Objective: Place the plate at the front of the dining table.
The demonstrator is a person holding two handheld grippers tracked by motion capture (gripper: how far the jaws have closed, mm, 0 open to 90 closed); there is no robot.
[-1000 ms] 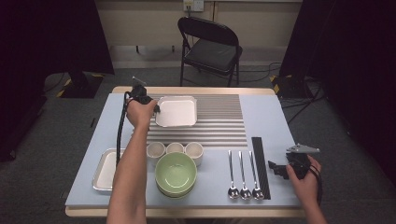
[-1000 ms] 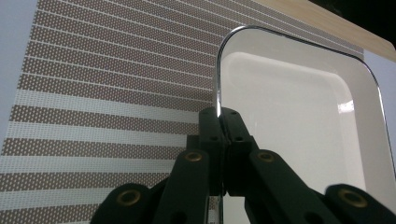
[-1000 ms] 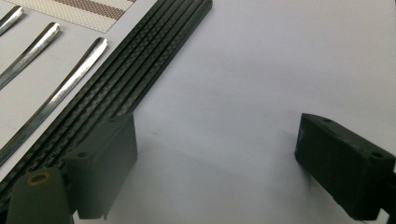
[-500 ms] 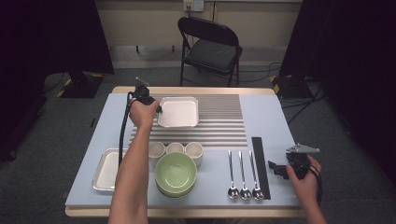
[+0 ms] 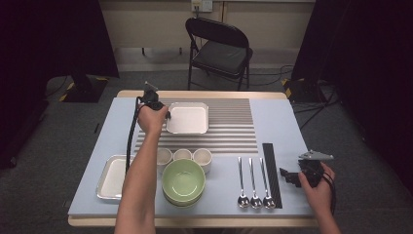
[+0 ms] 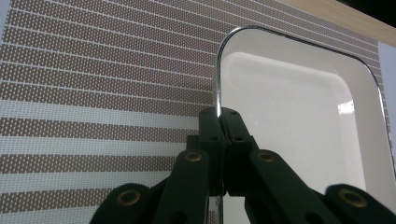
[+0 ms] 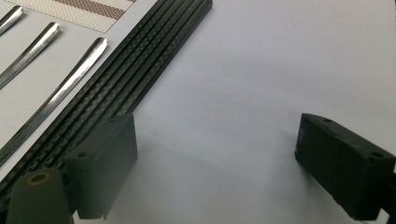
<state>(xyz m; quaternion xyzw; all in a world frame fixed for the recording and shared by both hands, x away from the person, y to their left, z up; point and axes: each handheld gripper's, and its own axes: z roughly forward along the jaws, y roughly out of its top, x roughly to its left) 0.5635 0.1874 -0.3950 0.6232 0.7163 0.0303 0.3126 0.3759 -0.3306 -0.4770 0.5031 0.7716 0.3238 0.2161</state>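
A white rectangular tray (image 5: pixel 189 119) lies on the striped placemat (image 5: pixel 231 127) at the back of the table. My left gripper (image 5: pixel 165 116) is shut on the tray's left rim. In the left gripper view the jaws pinch the chrome-edged rim of the tray (image 6: pixel 289 112), with my left gripper (image 6: pixel 219 119) closed tight over the placemat (image 6: pixel 93 84). My right gripper (image 5: pixel 288 176) rests near the front right edge and stands open. In the right gripper view my right gripper (image 7: pixel 217 154) has bare blue table between its pads.
Stacked green bowls (image 5: pixel 183 181) sit front centre, with three small white cups (image 5: pixel 182 155) behind them. A metal tray (image 5: pixel 109 179) lies at the front left. Three spoons (image 5: pixel 253 184) and a black ruled strip (image 5: pixel 272 173) lie beside the right gripper. A folding chair (image 5: pixel 219 51) stands beyond the table.
The left hand and the white tray have edged slightly to the right. The right hand has kept still.
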